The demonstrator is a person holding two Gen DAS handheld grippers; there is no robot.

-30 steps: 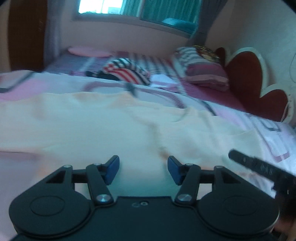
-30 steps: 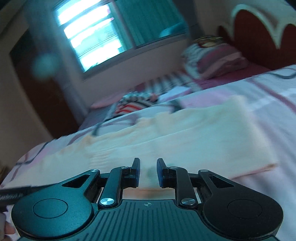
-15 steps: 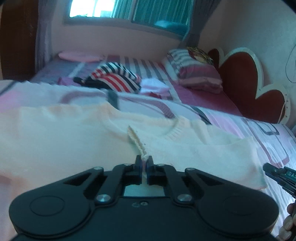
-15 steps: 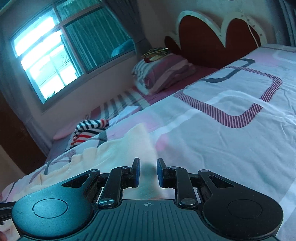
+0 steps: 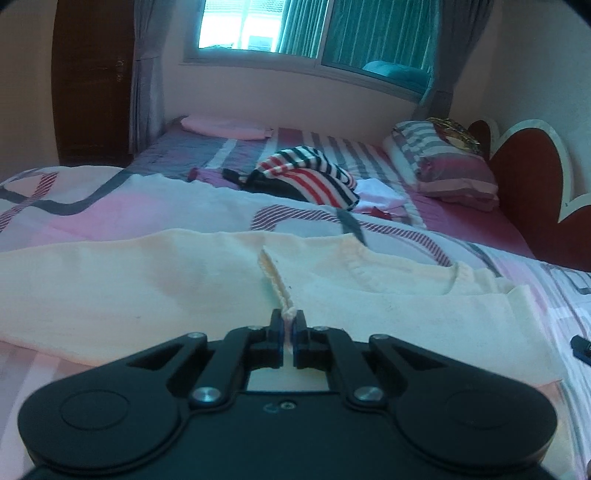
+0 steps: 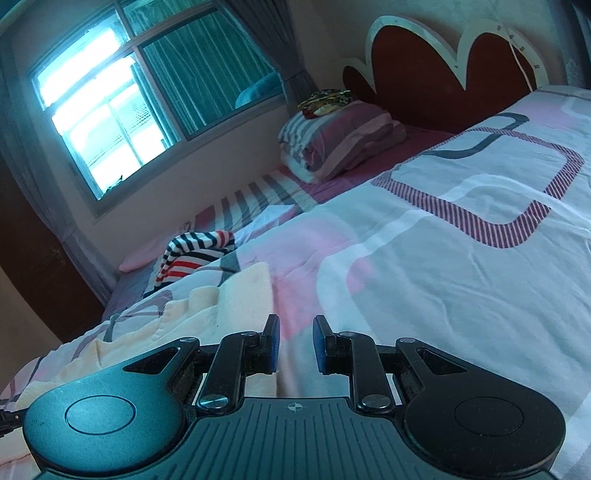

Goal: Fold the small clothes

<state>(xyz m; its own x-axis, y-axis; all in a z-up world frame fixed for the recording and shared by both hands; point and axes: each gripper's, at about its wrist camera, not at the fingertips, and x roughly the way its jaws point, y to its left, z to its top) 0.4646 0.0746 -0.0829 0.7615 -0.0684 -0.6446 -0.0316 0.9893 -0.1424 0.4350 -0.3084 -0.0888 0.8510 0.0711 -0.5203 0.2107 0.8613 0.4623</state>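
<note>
Left hand-held gripper (image 5: 289, 325): angled down at the bed, jaws pressed together, pinching a ribbed edge of the cream sweater (image 5: 147, 291). The pinched edge rises as a thin ridge running away from the tips. Rest of the sweater lies flat on the quilt (image 5: 74, 210), spread to both sides of the gripper, ribbed collar ahead and to the right.

Right hand-held gripper (image 6: 295, 341): tilted down, view rolled, jaws a little apart, nothing between them. It sits over bare quilt; the sweater's edge lies just left of the left finger.

Beyond the sweater: striped garment (image 5: 310, 177), then a folded pink cloth (image 5: 225, 127) far left and a pillow (image 5: 447, 162) far right by the headboard (image 5: 532, 192). Window (image 5: 314, 29) behind.
</note>
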